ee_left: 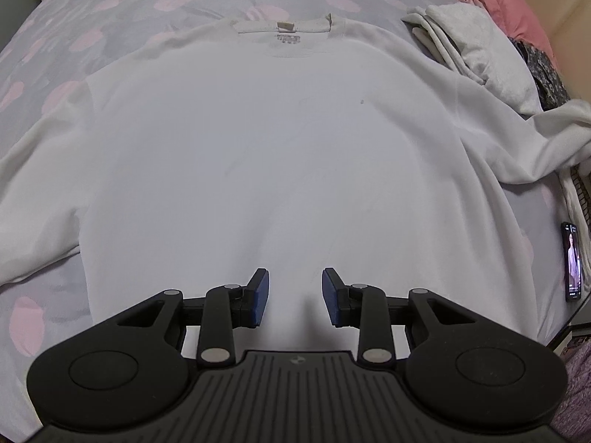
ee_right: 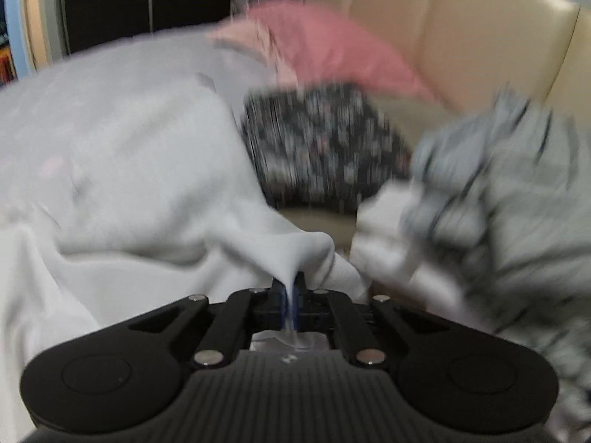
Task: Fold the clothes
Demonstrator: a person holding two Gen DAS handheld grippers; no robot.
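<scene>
Shirt: white long-sleeved shirt lay flat, filling the frame's middle.
Left gripper: fingers spread apart, holding nothing, bottom center.
Right gripper: pinched tight on shirt cloth.

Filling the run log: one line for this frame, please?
phase: fold start | left gripper: open, above white sweatshirt hem | right gripper: shut on sleeve | right view: motion-blurred
</scene>
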